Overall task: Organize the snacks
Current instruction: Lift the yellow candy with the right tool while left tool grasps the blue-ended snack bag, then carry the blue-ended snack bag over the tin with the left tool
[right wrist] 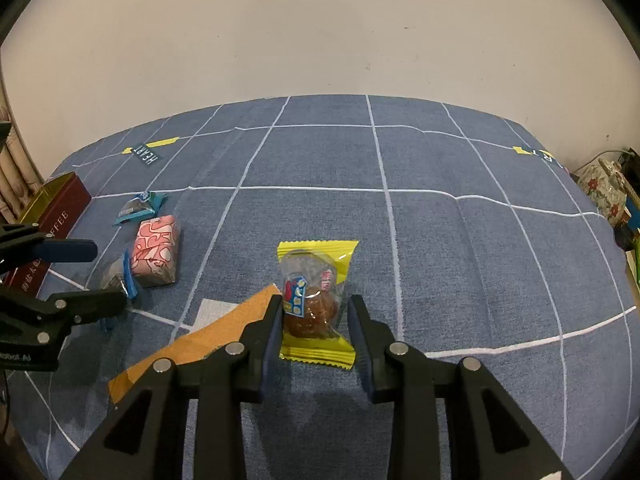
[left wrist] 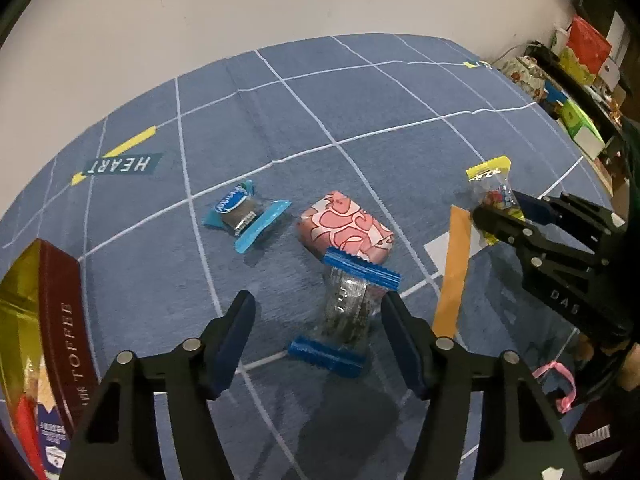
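Observation:
A clear snack with dark blue crimped ends (left wrist: 346, 312) lies on the blue gridded cloth (left wrist: 360, 100) between the fingers of my left gripper (left wrist: 318, 320). That gripper is open, and its pads stand clear of the wrapper on both sides. Just beyond lie a pink patterned packet (left wrist: 346, 226) and a light blue wrapped snack (left wrist: 244, 212). My right gripper (right wrist: 314, 320) is shut on a yellow-edged snack (right wrist: 316, 300) with a brown ball inside. From the left wrist view, this right gripper (left wrist: 498, 208) is at the right, with the yellow snack (left wrist: 490, 184) upright at its tips.
A dark red toffee box (left wrist: 60, 320) with a gold inside stands open at the left edge. An orange strip (left wrist: 454, 272) lies on the cloth between the two grippers. Boxes and a floral teapot (right wrist: 604, 192) crowd the far right beyond the table's edge.

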Tool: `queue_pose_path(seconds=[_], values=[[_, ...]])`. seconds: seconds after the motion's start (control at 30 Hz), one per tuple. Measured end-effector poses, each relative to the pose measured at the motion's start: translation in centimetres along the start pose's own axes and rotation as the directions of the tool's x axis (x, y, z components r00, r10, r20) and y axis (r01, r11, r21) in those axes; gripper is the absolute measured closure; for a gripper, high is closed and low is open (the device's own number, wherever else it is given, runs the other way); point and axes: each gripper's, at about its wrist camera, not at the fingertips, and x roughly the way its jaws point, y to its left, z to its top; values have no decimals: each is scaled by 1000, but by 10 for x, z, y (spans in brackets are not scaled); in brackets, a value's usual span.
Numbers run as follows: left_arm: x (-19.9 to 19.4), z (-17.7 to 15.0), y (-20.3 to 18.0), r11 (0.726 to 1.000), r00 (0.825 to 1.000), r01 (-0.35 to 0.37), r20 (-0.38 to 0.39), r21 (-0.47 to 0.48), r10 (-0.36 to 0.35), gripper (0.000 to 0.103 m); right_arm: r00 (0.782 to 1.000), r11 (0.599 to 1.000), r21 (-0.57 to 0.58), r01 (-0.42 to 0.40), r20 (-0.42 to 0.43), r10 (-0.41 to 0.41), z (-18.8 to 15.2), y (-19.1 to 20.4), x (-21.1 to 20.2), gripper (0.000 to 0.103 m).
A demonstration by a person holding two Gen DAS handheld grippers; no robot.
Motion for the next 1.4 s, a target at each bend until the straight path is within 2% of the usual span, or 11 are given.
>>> queue_pose_path(seconds=[0.3,0.47,0.63,1.07,1.4], values=[[4,-4,-3,998,998,57,-15,-23,-57,78,1000,1000,-3,4,-1,-4,0,2,0,70],[2,-6,0,996,997,71,-5,-60,-71,79,1000,1000,-6,6,-1,-6,0,2,1,70],[-6,-8,-1,996,998,63,19,-58,-62,79,1000,1000,-10,11,-2,-11,0,3,1,70],[-34,-26,4,997,998,-45,44,-63,48,80,999,999,-35,36,-5,-36,0,6,2,69],[-65,-39,30,984,993,-83,71,-157,95,80,999,998,-40,42,-5,-43,0,7,2,69]])
